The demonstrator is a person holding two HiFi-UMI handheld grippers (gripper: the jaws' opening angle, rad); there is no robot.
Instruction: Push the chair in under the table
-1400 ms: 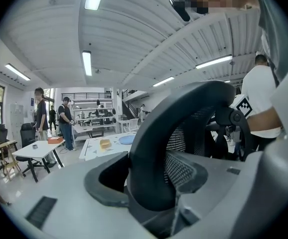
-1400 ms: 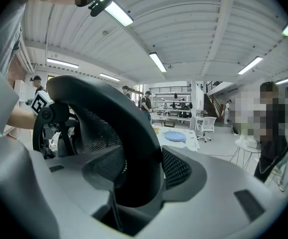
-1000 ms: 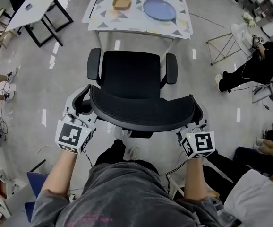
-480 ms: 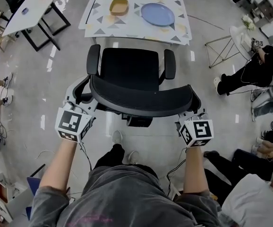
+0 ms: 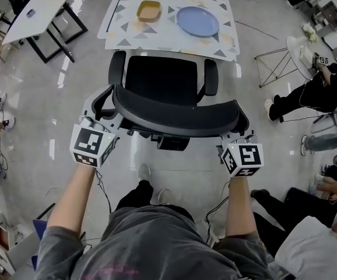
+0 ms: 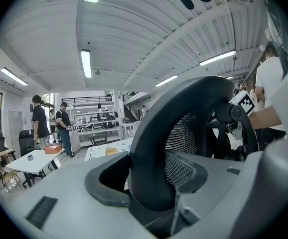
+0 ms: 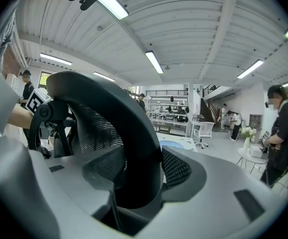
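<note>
A black mesh office chair (image 5: 160, 80) faces a white table (image 5: 127, 31) with a triangle pattern, its seat front close to the table's near edge. My left gripper (image 5: 105, 114) is shut on the left end of the curved backrest (image 5: 174, 118), and my right gripper (image 5: 240, 134) is shut on the right end. In the left gripper view the black backrest rim (image 6: 151, 148) fills the space between the grey jaws of the left gripper (image 6: 149, 188). The right gripper view shows the same rim (image 7: 134, 148) clamped in the right gripper (image 7: 134, 183).
On the table lie a blue plate (image 5: 197, 21) and a yellow bowl (image 5: 148, 9). Another white table (image 5: 34, 13) stands at the far left. A wire-frame side table (image 5: 276, 57) and seated people (image 5: 320, 89) are on the right. My own legs are just behind the chair.
The chair has rolled forward toward the table, with both grippers moving along on the backrest. The gap between seat and table edge has closed.
</note>
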